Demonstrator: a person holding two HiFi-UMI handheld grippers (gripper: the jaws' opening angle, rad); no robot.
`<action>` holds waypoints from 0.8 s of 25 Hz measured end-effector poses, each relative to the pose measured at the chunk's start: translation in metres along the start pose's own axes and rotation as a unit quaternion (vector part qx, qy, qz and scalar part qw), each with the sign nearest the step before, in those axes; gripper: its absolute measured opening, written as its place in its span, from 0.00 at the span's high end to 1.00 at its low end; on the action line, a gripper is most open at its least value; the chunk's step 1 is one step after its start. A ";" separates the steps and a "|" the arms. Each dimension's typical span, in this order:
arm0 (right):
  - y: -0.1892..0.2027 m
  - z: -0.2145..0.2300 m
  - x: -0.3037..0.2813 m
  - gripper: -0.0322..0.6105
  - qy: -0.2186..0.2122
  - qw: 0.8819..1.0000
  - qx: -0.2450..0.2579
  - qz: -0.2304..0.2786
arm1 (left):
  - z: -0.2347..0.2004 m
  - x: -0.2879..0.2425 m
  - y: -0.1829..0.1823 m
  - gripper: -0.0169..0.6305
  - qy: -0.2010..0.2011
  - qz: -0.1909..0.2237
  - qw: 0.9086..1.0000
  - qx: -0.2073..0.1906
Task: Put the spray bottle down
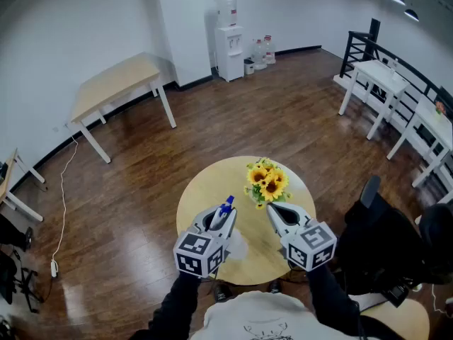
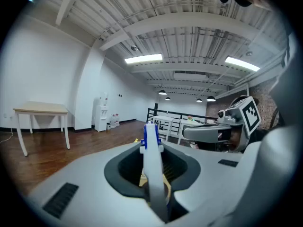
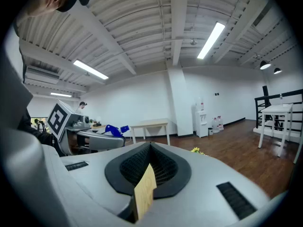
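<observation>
We logged: spray bottle (image 2: 151, 171), white body, blue nozzle. Left gripper (image 1: 226, 215) and right gripper (image 1: 273, 210), grey shells, cubes in black-and-white square markers. Round table (image 1: 202, 197), pale wood. Flowers (image 1: 267, 181), yellow, green leaves. Floor (image 1: 141, 183), dark brown planks.

The head camera looks steeply down on the round tabletop (image 1: 205, 197), left claw (image 1: 225, 217) and right claw (image 1: 272, 209). Each claw's camera sits close behind its jaws, facing nearly level across the room — both catch the water dispenser (image 3: 200, 119) and the other claw.
</observation>
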State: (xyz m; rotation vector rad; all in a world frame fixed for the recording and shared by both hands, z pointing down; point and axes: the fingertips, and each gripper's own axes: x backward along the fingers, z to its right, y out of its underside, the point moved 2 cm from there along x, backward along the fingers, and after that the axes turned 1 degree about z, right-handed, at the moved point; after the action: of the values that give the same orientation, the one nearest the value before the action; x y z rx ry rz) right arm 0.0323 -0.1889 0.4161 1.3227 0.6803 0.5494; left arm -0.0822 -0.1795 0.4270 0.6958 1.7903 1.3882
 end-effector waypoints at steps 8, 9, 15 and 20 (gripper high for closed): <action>0.002 0.006 0.002 0.98 0.006 1.000 -0.002 -0.001 | 0.012 -0.040 0.014 0.87 0.019 -0.009 0.997 -0.076; 0.003 0.006 0.003 0.99 0.006 1.000 -0.003 -0.001 | 0.012 -0.043 0.016 0.87 0.019 -0.012 0.996 -0.081; 0.004 0.009 0.006 0.99 0.013 1.000 -0.004 -0.003 | 0.017 -0.051 0.024 0.87 0.029 -0.008 0.995 -0.091; 0.005 0.011 0.009 0.99 0.017 1.000 -0.005 -0.003 | 0.021 -0.054 0.024 0.87 0.036 0.007 0.994 -0.099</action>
State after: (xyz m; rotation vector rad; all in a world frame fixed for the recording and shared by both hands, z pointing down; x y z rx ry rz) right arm 0.0468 -0.1888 0.4207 1.3038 0.7083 0.5708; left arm -0.0346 -0.2042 0.4595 0.5601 1.6755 1.5915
